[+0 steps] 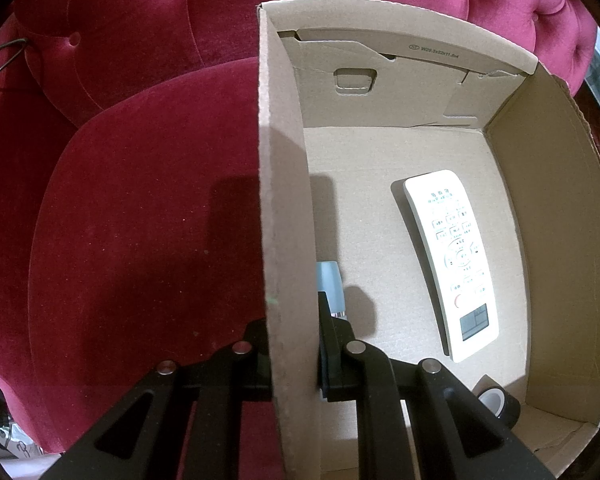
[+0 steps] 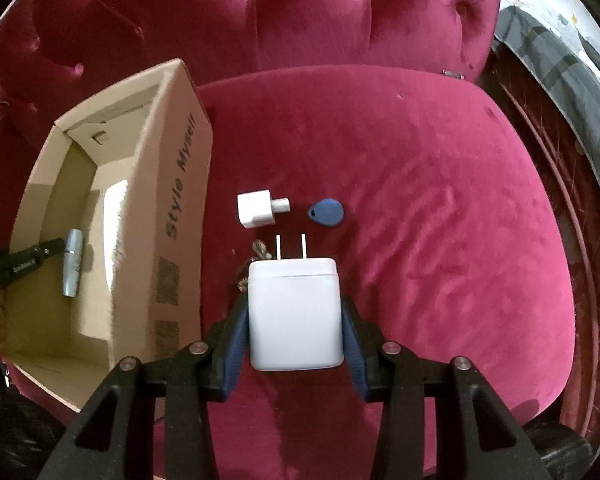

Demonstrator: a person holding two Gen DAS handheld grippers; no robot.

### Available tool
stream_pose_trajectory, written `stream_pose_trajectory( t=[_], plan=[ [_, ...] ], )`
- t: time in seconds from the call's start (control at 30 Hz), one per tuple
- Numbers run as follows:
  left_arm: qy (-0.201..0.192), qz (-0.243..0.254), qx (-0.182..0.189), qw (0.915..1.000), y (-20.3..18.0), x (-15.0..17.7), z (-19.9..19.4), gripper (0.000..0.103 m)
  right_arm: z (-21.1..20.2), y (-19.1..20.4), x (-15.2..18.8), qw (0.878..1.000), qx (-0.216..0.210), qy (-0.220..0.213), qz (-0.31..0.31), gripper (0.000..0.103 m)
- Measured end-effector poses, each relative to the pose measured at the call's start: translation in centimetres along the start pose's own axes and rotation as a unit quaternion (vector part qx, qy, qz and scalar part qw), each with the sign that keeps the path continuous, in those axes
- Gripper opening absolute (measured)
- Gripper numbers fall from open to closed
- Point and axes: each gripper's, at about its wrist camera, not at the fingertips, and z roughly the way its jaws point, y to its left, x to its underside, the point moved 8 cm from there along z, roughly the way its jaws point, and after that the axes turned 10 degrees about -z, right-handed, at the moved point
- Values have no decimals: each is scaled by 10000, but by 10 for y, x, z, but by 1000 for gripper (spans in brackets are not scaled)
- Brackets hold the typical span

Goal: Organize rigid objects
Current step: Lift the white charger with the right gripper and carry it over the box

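My right gripper [image 2: 296,320] clamps the white charger [image 2: 295,314]; my left gripper [image 1: 290,344] straddles the box [image 1: 284,240] wall, grip unclear.

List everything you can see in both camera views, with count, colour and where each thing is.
Box: one, brown cardboard, open, on the seat's left side.
Remote: one, white, flat on the box floor.
Tape roll: one, black, near corner of the box floor.
Tube: one, silvery, inside the box by its left wall.
Charger: one, white, prongs forward, in the right claw.
Small adapter: one, white, on the seat beyond the charger.
Fob: one, blue, on the seat right of the small adapter.
Keys: a metallic bunch, partly hidden behind the charger.
Chair: one, red velvet.
Left claw: black, straddling the box's left wall.
Right claw: black, blue pads.
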Motion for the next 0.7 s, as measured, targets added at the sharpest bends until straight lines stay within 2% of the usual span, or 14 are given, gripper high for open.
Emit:
stream_pose_trajectory(
  t=[0.7],
  plan=[
    [14, -25, 30, 10000, 0, 0, 0, 15, -41, 64, -57, 9966, -228, -353, -706, 46]
  ],
)
